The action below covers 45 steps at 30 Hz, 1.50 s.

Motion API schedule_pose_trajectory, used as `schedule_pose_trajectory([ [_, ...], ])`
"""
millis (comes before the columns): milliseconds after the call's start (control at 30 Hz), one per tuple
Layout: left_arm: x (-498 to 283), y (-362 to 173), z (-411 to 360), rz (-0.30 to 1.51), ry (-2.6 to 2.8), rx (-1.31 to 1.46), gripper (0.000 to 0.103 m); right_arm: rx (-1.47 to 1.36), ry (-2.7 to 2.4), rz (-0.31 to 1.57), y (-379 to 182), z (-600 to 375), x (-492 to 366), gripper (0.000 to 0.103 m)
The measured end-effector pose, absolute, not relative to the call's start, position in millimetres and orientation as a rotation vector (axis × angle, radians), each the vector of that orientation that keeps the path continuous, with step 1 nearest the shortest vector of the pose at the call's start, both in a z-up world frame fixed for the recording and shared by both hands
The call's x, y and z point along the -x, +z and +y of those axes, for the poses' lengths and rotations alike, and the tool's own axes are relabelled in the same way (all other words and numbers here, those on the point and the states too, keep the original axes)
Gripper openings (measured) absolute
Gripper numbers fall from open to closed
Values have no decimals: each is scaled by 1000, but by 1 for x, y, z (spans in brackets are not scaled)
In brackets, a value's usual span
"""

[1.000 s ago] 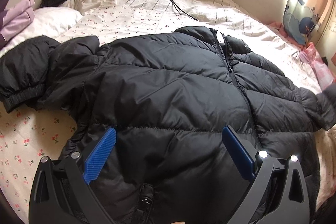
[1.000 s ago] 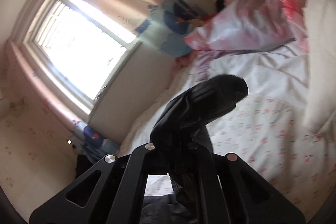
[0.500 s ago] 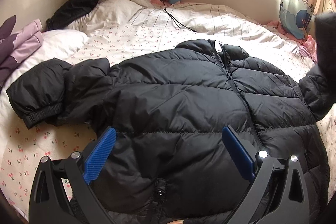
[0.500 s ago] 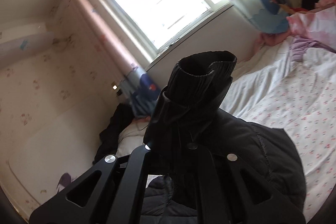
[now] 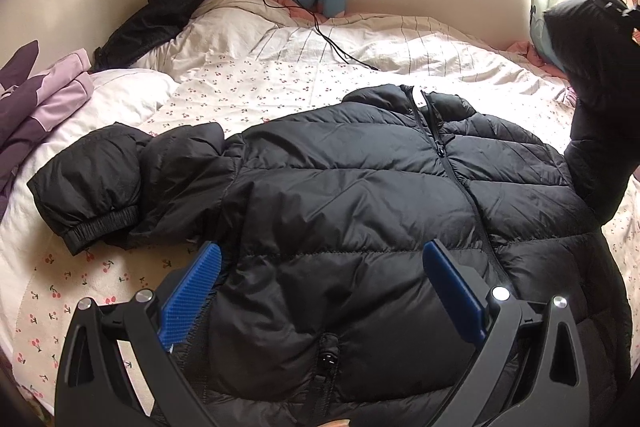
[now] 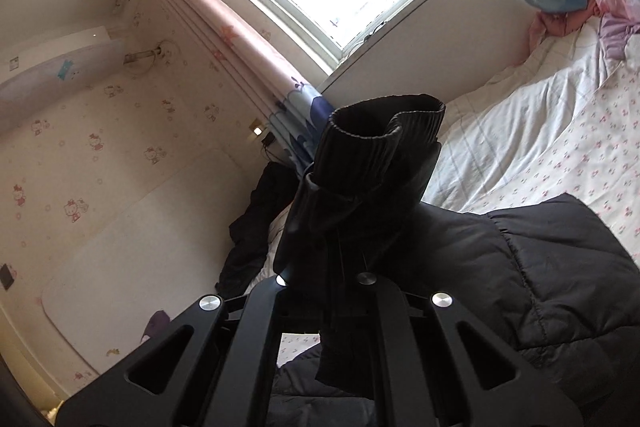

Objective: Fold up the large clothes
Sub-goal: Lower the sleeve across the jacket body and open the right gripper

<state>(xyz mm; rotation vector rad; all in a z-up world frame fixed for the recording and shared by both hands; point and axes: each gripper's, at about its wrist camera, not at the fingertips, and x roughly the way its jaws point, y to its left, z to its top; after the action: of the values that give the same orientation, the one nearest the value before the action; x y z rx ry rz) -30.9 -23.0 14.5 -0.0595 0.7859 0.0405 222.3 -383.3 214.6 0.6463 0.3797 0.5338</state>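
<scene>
We note a black jacket (image 5: 360, 195) spread on the bed (image 5: 256, 83), a cable (image 5: 320, 31) behind it. Our left gripper (image 5: 320, 291) stands spread above the hem; our right gripper (image 6: 340, 267) pinches the lifted sleeve (image 6: 360, 179).

**Gripper Status: Left Open, Right Clamped**

The left gripper (image 5: 320, 291) is angled downward, jaws spread wide, blue pads (image 5: 192, 291) apart and gripping nothing. It hovers over the black jacket (image 5: 360, 195). The right gripper (image 6: 360, 227) points near level, rolled to one side, jaws fully closed on the jacket's sleeve cuff (image 6: 380, 147), which is raised above the bed (image 6: 540, 131).
</scene>
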Motion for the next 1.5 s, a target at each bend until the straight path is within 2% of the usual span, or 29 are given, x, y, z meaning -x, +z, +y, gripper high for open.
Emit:
schedule_pose_trajectory([
  [367, 43, 29, -21, 732, 35, 35, 97, -683, 651, 438, 182, -311, -239, 3],
  [1000, 49, 38, -4, 710, 30, 62, 97, -722, 706, 631, 70, -222, -248, 3],
  [1400, 39, 30, 54, 778, 77, 255, 97, -453, 704, 875, -3, -153, -253, 3],
  [1500, 38, 28, 76, 783, 106, 313, 97, -375, 731, 992, -21, -136, -255, 8],
])
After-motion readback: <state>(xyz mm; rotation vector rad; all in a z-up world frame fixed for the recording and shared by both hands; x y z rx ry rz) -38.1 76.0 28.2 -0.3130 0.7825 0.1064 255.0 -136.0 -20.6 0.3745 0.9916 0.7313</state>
